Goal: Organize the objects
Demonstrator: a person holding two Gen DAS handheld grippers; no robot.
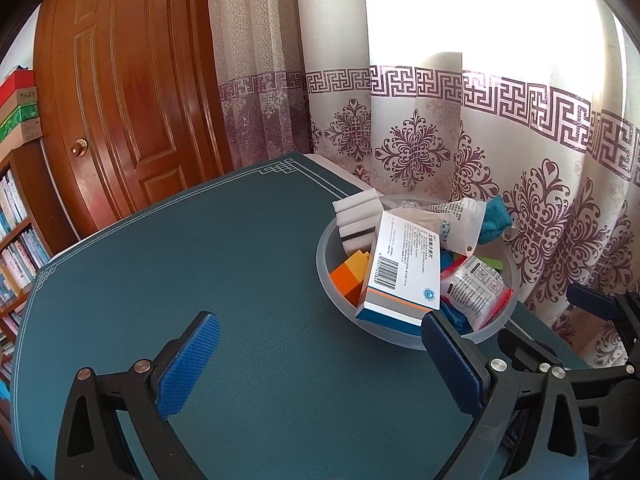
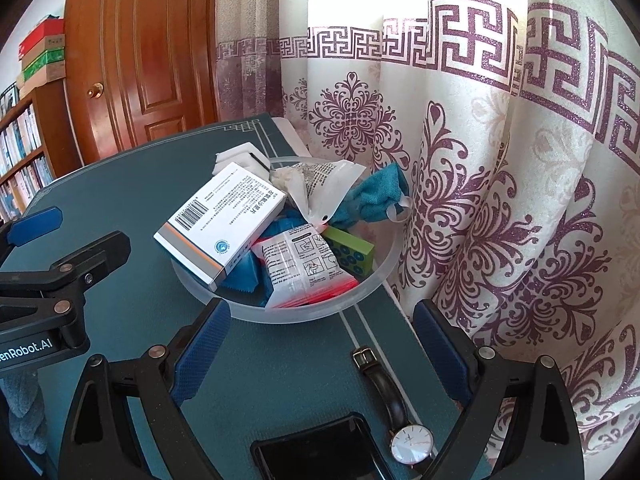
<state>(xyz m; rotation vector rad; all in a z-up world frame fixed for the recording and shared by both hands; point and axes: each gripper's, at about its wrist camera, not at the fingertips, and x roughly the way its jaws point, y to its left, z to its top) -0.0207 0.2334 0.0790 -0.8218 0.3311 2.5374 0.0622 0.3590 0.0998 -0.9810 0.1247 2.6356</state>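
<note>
Counter (image 1: 200, 264): teal mat, wide bare stretch on the left; right edge runs just beside the curtain (image 2: 500, 200).
Bowl (image 2: 376, 280): translucent, near the counter's far right corner, close to that edge.
Contents: white medicine box (image 2: 224, 220) tilted on top, printed sachet (image 2: 304, 268), teal cloth (image 2: 380, 192), green block (image 2: 348, 248), orange block (image 1: 352, 276), white sponges (image 1: 356, 212).
Left tool (image 1: 320, 344): released, jaws spread over bare mat.
Right tool (image 2: 320, 332): released, just short of the bowl.
Near edge: wristwatch (image 2: 400, 412) beside a dark phone (image 2: 320, 452).
</note>
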